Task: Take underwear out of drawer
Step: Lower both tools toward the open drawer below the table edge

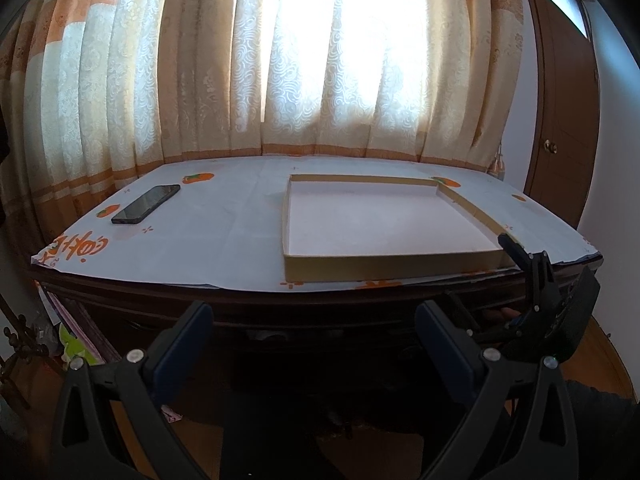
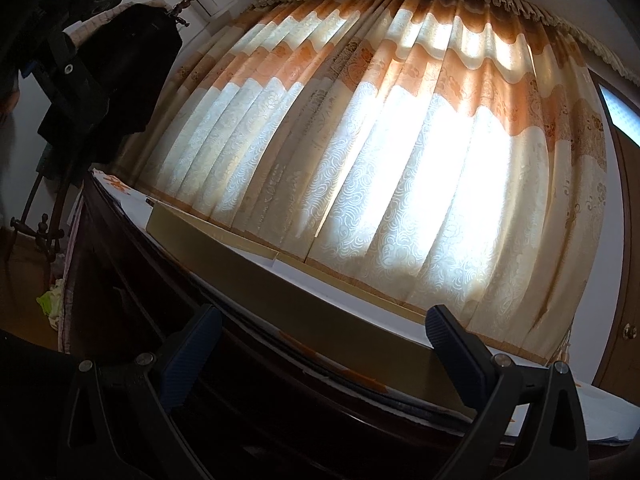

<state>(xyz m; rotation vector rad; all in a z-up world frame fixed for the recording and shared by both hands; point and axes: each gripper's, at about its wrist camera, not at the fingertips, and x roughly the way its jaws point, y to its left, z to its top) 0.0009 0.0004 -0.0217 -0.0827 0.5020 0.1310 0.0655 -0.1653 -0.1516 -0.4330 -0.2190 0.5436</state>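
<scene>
No underwear shows in either view. The dark wooden desk front [image 1: 280, 322] under the tabletop is in deep shadow, so I cannot make out a drawer or whether it is open. My left gripper [image 1: 314, 312] is open and empty, level with that front. One black finger [image 1: 514, 250] of the right gripper rises at the desk's right corner, beside a shallow cardboard box [image 1: 384, 268]. In the tilted right wrist view my right gripper [image 2: 323, 316] is open and empty, close below the desk edge [image 2: 280, 392] and the box's side [image 2: 280, 292].
A white cloth with orange prints [image 1: 224, 232] covers the desk, and a black phone [image 1: 146, 204] lies at its back left. Curtains [image 1: 320, 80] hang behind it. A brown door [image 1: 560, 120] stands to the right. A stand with a dark garment [image 2: 116, 72] is to the left.
</scene>
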